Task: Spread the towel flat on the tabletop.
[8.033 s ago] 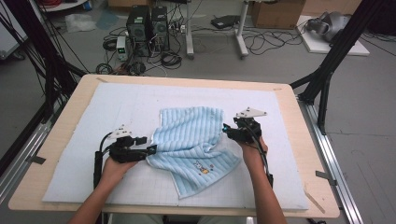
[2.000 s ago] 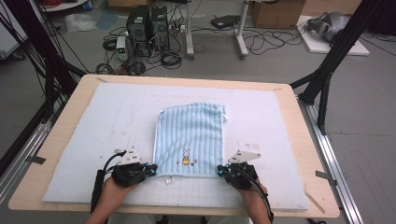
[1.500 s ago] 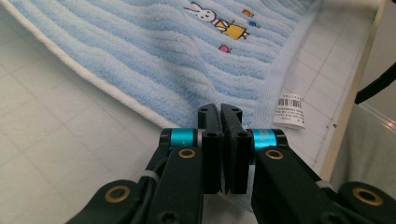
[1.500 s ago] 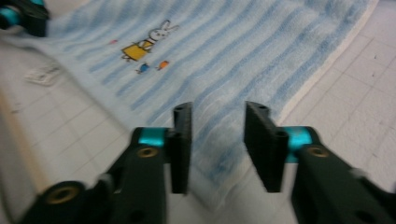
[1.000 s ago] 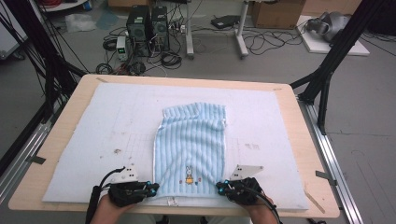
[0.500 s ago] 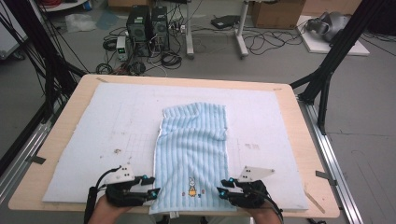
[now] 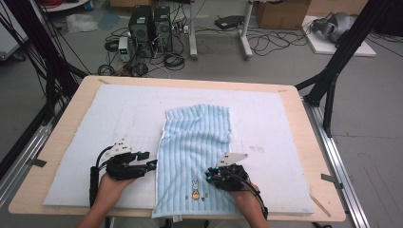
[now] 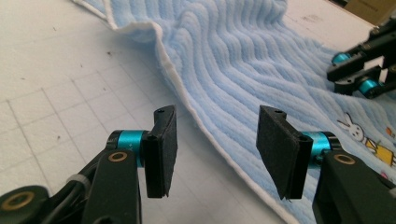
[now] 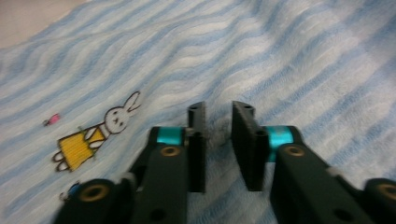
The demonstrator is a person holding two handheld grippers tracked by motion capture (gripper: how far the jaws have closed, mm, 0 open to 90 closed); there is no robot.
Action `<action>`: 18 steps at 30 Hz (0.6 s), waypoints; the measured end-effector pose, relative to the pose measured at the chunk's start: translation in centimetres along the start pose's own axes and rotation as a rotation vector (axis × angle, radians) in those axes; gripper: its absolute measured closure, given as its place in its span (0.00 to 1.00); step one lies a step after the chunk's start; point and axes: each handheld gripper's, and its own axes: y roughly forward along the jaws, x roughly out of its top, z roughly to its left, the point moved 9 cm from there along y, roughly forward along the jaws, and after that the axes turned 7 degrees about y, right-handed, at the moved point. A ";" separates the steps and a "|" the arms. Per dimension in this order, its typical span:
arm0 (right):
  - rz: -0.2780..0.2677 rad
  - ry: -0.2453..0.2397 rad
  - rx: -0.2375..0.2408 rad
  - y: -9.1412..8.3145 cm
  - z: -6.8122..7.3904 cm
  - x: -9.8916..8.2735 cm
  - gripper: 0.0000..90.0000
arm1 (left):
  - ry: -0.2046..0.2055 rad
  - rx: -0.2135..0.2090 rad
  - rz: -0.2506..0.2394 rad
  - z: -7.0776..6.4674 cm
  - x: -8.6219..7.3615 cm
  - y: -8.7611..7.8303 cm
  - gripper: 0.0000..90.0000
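A light blue striped towel lies flat and lengthwise on the white mat, with a rabbit picture near its near end. My left gripper stands open over the mat just off the towel's left edge; its jaws have just opened and nothing is between them. My right gripper rests on the towel right of the rabbit. Its jaws have just been closing, and a small ridge of towel is nipped in the narrow gap.
The wooden table carries the mat. The towel's near end reaches the table's front edge. Black frame posts stand at the right, and computers and cables lie on the floor beyond the table.
Both grippers have moved away from the near edge. The left one has let go of the towel's corner and opened beside it. The right one now sits farther up on the towel.
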 end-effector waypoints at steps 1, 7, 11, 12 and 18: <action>0.012 -0.008 0.038 -0.2 0.3 -0.2 0.96 | -0.004 -0.001 -0.003 0.1 0.1 0.0 0.54; 0.067 -0.056 0.177 -1.5 2.3 -1.9 0.97 | -0.011 0.003 -0.015 0.4 0.4 0.1 0.54; 0.098 -0.075 0.247 -2.6 3.2 -3.0 0.96 | -0.018 0.001 -0.020 0.7 0.7 0.4 0.54; 0.094 -0.072 0.246 -2.8 3.2 -3.1 0.95 | -0.021 -0.002 -0.019 0.8 0.7 0.5 0.54; -0.050 0.021 0.157 -3.5 0.4 -0.6 0.77 | -0.055 0.001 -0.012 1.6 1.2 1.5 0.54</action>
